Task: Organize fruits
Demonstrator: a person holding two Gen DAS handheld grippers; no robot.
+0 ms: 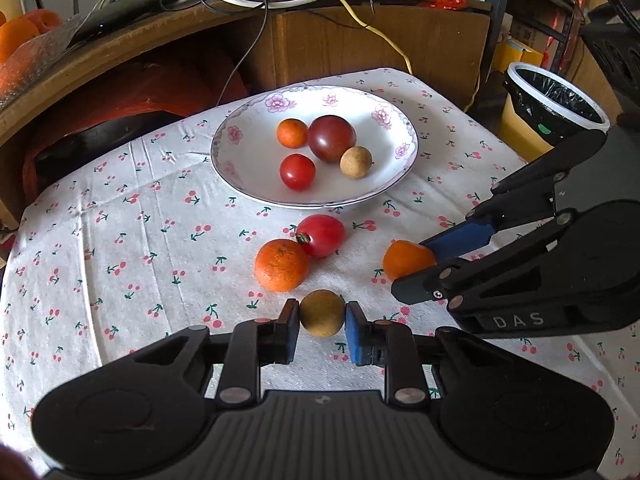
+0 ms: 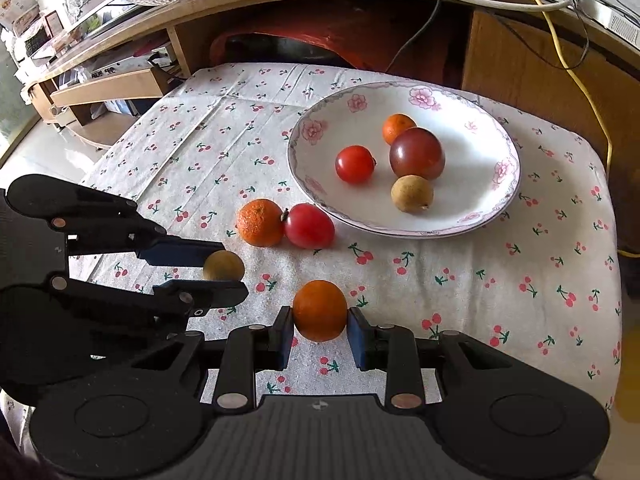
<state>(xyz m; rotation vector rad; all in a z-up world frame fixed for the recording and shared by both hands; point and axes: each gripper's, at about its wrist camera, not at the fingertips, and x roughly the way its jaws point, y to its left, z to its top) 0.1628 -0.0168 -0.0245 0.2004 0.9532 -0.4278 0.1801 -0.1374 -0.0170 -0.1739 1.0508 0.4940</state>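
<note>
Brown longan (image 1: 322, 313) pinched in my left gripper (image 1: 322, 322); small orange (image 2: 319, 310) pinched in my right gripper (image 2: 320, 326); plate (image 1: 248, 176) at 12 o'clock.

Your table (image 1: 120, 240) wears a cherry-print cloth (image 1: 168, 184); the floral plate (image 1: 240, 168) sits on it, with a mandarin (image 1: 281, 265) touching a red tomato (image 1: 322, 235) just before the plate
</note>
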